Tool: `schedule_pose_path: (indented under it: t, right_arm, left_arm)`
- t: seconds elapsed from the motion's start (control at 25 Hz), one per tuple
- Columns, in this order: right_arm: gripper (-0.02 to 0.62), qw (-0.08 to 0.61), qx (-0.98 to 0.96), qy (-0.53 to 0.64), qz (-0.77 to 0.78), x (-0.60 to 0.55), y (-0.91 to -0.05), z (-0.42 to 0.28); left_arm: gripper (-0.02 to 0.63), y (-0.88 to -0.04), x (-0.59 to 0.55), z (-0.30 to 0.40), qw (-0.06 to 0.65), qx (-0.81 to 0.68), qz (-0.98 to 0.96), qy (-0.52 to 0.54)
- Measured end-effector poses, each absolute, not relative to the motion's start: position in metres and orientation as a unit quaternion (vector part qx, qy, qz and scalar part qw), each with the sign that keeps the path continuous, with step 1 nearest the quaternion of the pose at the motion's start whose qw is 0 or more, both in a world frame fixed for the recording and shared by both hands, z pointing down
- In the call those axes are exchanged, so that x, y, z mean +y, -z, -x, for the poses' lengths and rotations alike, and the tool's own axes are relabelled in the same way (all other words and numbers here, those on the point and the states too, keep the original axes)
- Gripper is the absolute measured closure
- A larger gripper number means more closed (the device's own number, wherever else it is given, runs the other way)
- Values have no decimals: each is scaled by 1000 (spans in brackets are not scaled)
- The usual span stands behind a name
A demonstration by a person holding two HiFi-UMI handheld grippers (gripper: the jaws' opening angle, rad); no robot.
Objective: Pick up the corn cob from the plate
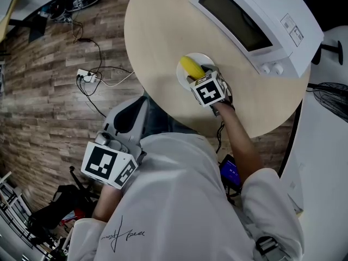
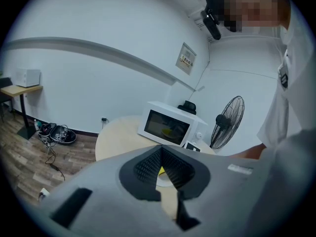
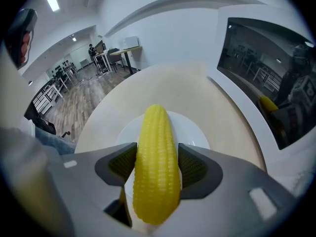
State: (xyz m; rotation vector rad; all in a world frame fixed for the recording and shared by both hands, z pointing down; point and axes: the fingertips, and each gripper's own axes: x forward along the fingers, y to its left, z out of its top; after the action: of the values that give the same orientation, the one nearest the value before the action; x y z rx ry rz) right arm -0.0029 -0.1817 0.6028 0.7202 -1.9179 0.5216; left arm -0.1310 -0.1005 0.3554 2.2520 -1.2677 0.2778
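A yellow corn cob lies on a small white plate on the round beige table. My right gripper points steeply down over the plate. In the right gripper view the corn cob runs lengthwise between the two dark pads, and the jaws stand wide and open around it; the plate shows beneath. My left gripper is held low beside the person's body, off the table's near edge. In the left gripper view its jaws are shut with nothing in them, aimed towards the table.
A white microwave stands on the table's far right, just beyond the plate. A floor fan stands to its right. A power strip and cables lie on the wooden floor at the left.
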Motion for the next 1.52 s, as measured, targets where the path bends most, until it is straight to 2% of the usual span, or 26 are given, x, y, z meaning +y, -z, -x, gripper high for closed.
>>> schedule_pose_path:
  t: [0.6,1.52]
  right_arm:
    - [322,510,-780,-224,-284,-181,-610,4]
    - [325,493,-780,-249,-293,-179,-608,6]
  left_arm:
    - [615,-359,-95,138,275,-469,-834,-94]
    - [615,-355,-92,139,270,-464,-839,-91]
